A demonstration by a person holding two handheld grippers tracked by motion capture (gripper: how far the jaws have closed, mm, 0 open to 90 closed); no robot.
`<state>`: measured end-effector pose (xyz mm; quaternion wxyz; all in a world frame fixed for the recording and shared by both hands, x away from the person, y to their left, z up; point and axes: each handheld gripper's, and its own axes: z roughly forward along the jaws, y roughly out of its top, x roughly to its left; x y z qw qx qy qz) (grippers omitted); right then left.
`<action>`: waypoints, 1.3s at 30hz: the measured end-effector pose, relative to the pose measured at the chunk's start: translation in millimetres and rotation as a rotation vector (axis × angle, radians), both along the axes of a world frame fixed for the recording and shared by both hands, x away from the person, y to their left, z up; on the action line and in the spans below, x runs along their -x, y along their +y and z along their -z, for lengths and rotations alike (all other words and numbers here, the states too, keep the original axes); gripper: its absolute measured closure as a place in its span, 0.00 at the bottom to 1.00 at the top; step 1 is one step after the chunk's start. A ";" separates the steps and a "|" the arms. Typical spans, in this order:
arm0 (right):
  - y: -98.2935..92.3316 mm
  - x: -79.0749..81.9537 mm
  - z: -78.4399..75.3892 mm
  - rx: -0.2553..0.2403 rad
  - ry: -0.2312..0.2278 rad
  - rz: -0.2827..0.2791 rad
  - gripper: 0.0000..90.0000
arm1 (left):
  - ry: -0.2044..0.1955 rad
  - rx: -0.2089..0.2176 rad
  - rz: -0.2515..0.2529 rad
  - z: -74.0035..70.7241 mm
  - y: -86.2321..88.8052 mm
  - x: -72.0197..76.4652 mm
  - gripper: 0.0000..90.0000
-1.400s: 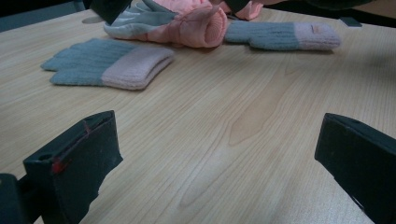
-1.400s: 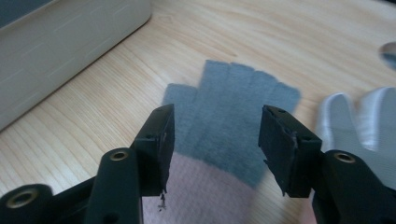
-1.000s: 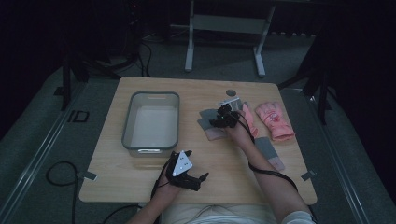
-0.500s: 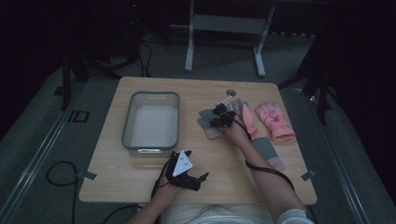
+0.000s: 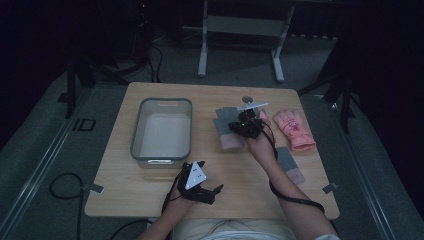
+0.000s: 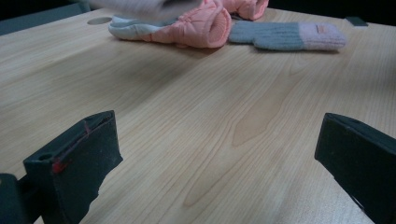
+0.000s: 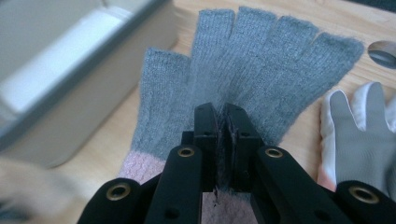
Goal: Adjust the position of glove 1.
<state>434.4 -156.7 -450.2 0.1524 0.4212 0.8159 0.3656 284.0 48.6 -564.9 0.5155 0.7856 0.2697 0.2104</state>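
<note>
Currently the right tool [image 7: 223, 140] pinches the grey glove [image 7: 261, 70] at mid-palm, beside the bin [image 5: 162, 131] on the counter [image 6: 196, 140]. Lift straight, keeping fabric clamped; left tool [image 5: 202, 187] rests spread.

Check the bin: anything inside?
Nothing seen: the bin shows a bare pale floor from the high view. Its near inner wall is hidden by the rim.

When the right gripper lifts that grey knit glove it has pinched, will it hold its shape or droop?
Probably droop: the grey glove is soft knit lying flat, and the right gripper pinches just a fold near its middle, so fingers and pink cuff should hang. It looks light. The fuzzy knit seems unlikely to slip from the shut jaws.
</note>
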 end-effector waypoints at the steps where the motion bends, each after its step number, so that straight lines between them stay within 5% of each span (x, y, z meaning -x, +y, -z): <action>1: -3.5 9.3 -3.7 -0.018 -0.010 0.007 0.94 | -0.003 -0.001 0.000 0.0 -0.1 0.2 0.00; 8: -25.9 63.5 -3.4 -0.099 -0.030 0.061 0.94 | 0.000 0.008 -0.004 -0.1 1.4 -0.2 0.00; 13: -32.1 89.5 12.2 -0.089 -0.019 0.098 0.94 | -0.012 0.020 -0.014 0.1 1.9 0.8 0.00; 21: -39.2 122.9 45.8 -0.089 0.067 0.136 0.94 | -0.011 0.024 -0.013 0.1 2.7 0.6 0.00; 29: -28.8 124.5 70.1 -0.042 0.083 0.156 0.94 | -0.010 0.017 -0.011 0.0 2.3 0.7 0.00; 34: -23.4 117.1 82.8 -0.054 0.099 0.185 0.93 | -0.010 0.018 -0.012 0.0 2.4 0.7 0.00; 39: -20.4 114.0 98.0 -0.012 0.101 0.191 0.84 | -0.013 0.007 -0.006 0.0 1.5 1.0 0.00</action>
